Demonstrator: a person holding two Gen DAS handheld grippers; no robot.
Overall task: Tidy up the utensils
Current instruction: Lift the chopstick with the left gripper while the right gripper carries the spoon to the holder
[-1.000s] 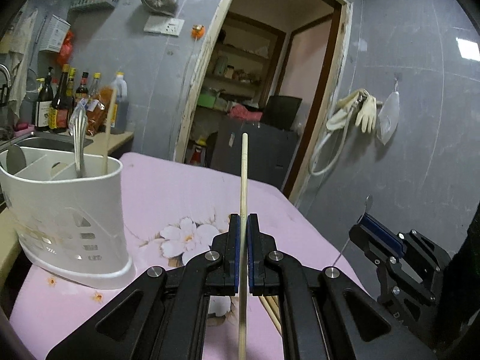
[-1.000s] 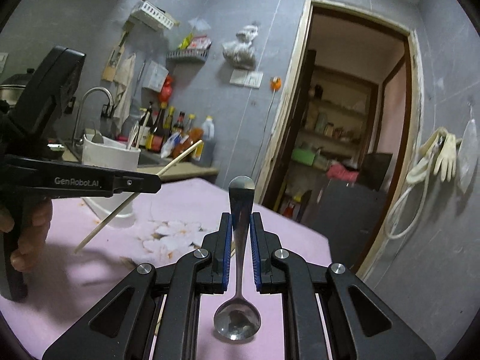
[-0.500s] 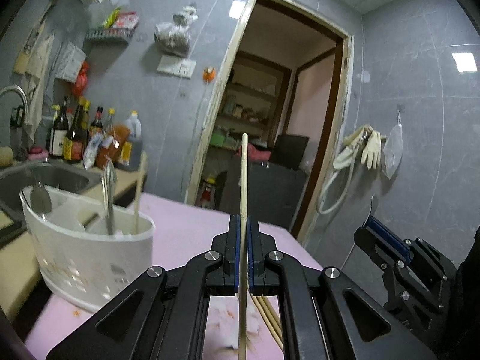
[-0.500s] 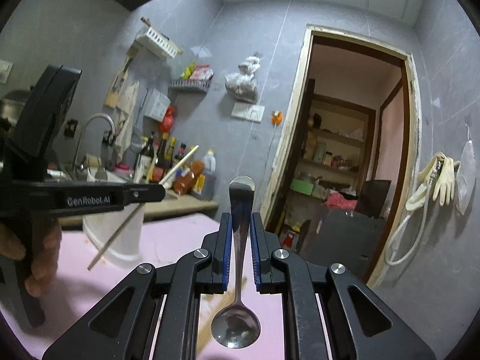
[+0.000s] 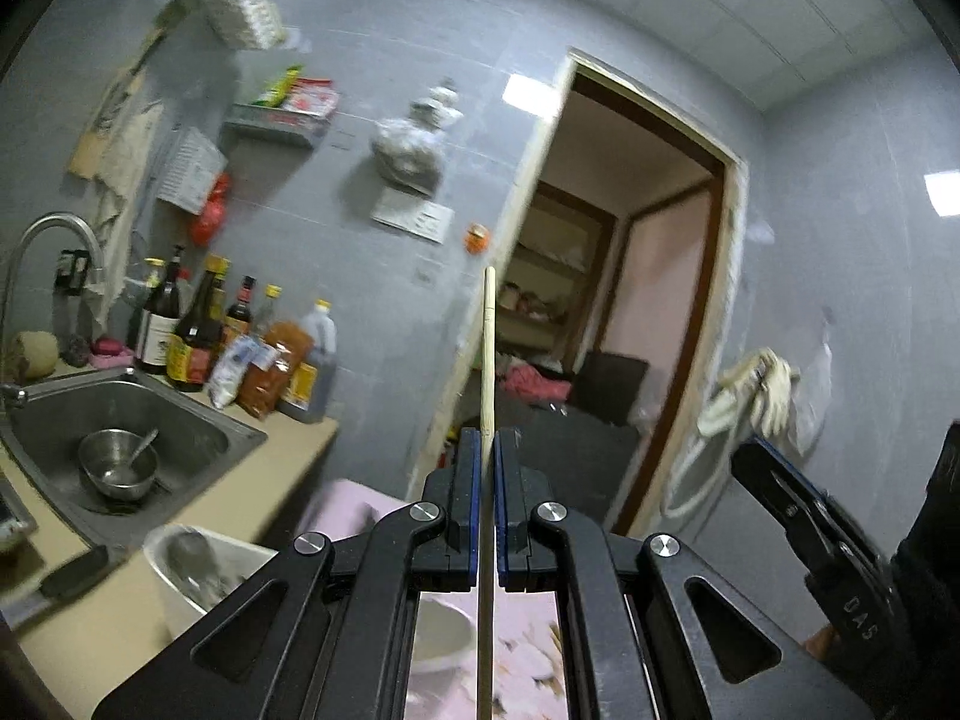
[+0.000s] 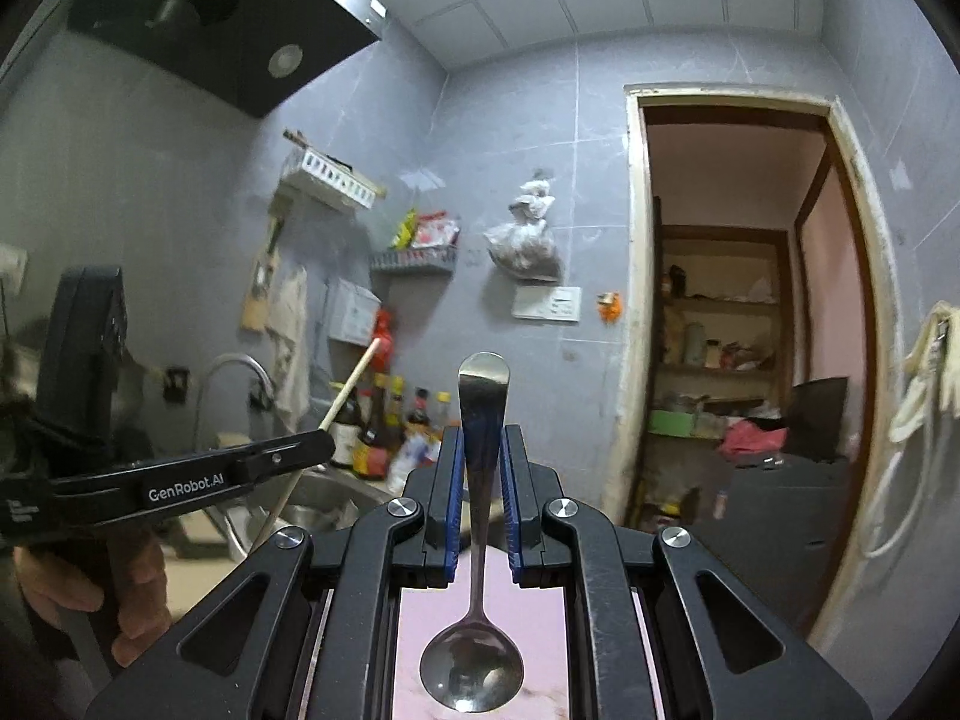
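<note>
Grey-tiled kitchen: left tongs (image 5: 487,462) clamp a chopstick (image 5: 488,360), right tongs (image 6: 480,462) a spoon (image 6: 474,630); tip each upright directly above the white holder (image 5: 180,576) before letting go.

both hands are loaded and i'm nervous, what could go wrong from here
1. The left gripper pinches one thin chopstick mid-length between its fingers; it could pivot or slip before reaching the white utensil holder.
2. The right gripper grips only the spoon handle, bowl hanging behind; the weight could tilt it loose.
3. The two grippers are close; the chopstick tip could knock the other gripper or the bottles.
</note>
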